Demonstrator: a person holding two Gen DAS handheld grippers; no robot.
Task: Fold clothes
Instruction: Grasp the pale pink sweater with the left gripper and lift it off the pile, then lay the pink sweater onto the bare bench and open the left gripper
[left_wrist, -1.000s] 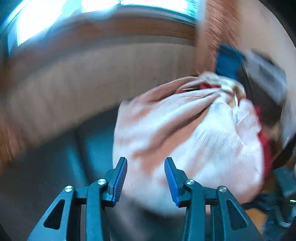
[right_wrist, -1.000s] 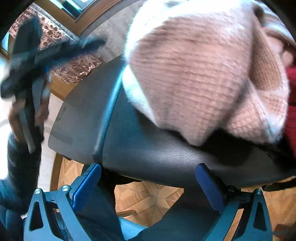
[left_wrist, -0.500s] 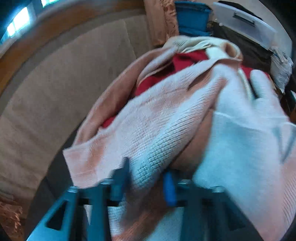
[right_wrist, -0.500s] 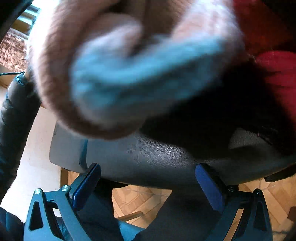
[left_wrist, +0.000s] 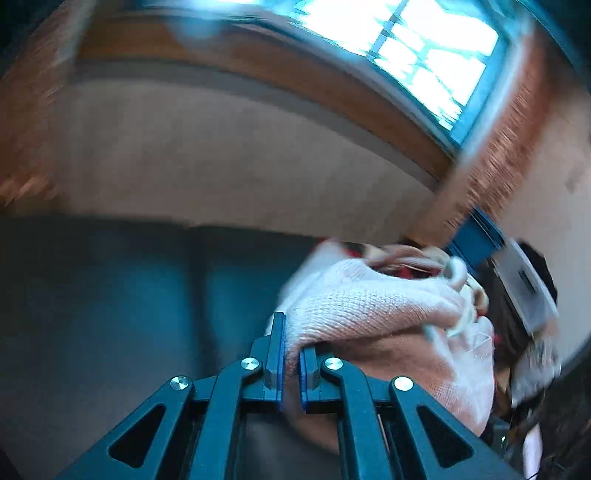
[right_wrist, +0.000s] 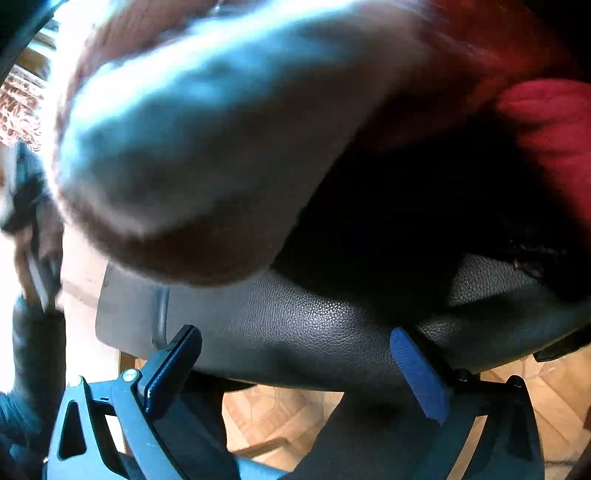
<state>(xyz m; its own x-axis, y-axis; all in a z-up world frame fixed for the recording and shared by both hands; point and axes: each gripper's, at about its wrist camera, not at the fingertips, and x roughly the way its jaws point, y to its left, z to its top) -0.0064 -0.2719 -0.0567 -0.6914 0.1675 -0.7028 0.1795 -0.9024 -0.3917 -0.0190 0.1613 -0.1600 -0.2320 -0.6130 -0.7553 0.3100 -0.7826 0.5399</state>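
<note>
The left hand-held gripper (left_wrist: 291, 363) is clamped on an edge of a pink and white knitted sweater (left_wrist: 373, 310); its 2 blue pads are nearly together with a thin fold of the knit pinched between them. From this pinch the sweater runs to the right, where it is bunched together with a red garment (left_wrist: 410, 272). Both lie on the black leather seat of a chair (right_wrist: 295, 325).

In the right wrist view the same sweater (right_wrist: 207, 147) fills the upper part of the picture, very close and blurred, and hangs over the seat edge, with the red garment (right_wrist: 550, 125) beside it on the right. The right hand-held gripper (right_wrist: 295, 369) has its jaws wide apart and holds nothing. It is below the seat edge, with the wooden floor (right_wrist: 280, 417) under it.

I judge that the step in hand is to take the sweater out of the heap, so that it can be spread for folding. The sweater is not folded now; it is crumpled. The blur in both views suggests motion, but its direction I cannot tell.

The next move probably needs a second grip. The right hand-held gripper should find another edge or corner of the sweater, well apart from the left pinch, so the cloth can be stretched flat. The knit is soft and heavy and may drag the red garment with it.
</note>
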